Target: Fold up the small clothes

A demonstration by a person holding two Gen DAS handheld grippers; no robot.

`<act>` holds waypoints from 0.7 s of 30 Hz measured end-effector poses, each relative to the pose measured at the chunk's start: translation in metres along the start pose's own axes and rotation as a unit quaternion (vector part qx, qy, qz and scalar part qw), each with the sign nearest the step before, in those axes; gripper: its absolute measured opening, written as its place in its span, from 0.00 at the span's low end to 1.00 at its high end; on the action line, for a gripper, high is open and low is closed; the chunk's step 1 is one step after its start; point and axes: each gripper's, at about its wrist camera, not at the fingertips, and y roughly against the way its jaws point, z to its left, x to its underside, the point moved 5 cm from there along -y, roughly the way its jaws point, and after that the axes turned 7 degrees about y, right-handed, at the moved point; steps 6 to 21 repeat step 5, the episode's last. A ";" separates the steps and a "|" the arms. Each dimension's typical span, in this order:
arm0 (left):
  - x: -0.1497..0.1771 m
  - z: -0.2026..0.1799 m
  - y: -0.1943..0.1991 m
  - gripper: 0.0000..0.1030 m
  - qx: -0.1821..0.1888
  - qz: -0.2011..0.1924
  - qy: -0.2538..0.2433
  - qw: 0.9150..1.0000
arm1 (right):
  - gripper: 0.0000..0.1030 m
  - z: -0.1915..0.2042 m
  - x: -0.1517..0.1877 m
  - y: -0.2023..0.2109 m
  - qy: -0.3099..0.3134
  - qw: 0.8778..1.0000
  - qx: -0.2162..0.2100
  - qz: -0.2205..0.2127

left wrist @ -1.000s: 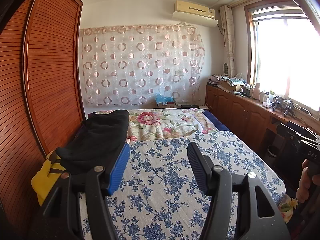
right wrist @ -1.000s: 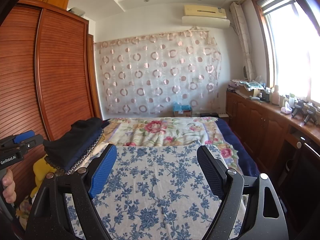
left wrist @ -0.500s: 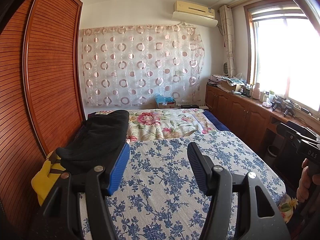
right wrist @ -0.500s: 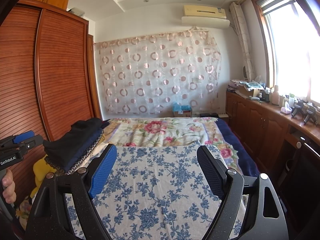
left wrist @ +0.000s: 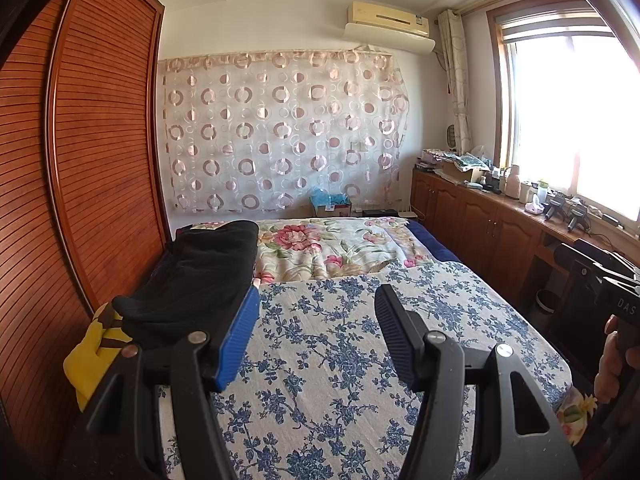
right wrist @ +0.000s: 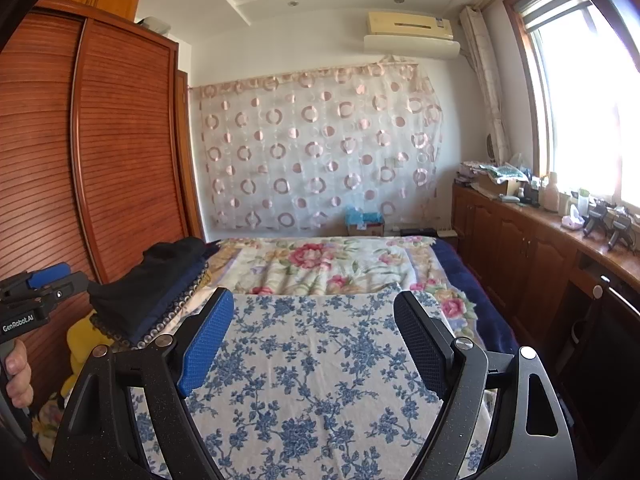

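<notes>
A stack of dark folded clothes (left wrist: pixel 192 280) lies along the bed's left side beside the wardrobe, seen too in the right wrist view (right wrist: pixel 156 284). Under its near end a yellow garment (left wrist: pixel 90 354) sticks out. My left gripper (left wrist: pixel 316 320) hovers open over the blue-flowered cloth (left wrist: pixel 340 360), nothing between its fingers. My right gripper (right wrist: pixel 314 332) stands open wider above the same cloth (right wrist: pixel 320 360), also with nothing in it. Each view catches the other gripper at its edge with a hand (right wrist: pixel 16 376) on the handle.
The slatted wooden wardrobe (left wrist: pixel 80 184) hems the bed on the left. A rose-patterned quilt (left wrist: pixel 332 248) covers the far half of the bed. Low wooden cabinets (right wrist: pixel 520 252) with clutter on top run under the window on the right. A patterned curtain hangs at the back.
</notes>
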 end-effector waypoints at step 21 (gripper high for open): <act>0.000 0.000 0.000 0.58 0.000 0.000 0.000 1.000 | 0.82 0.001 0.000 0.000 0.000 1.000 0.000 0.000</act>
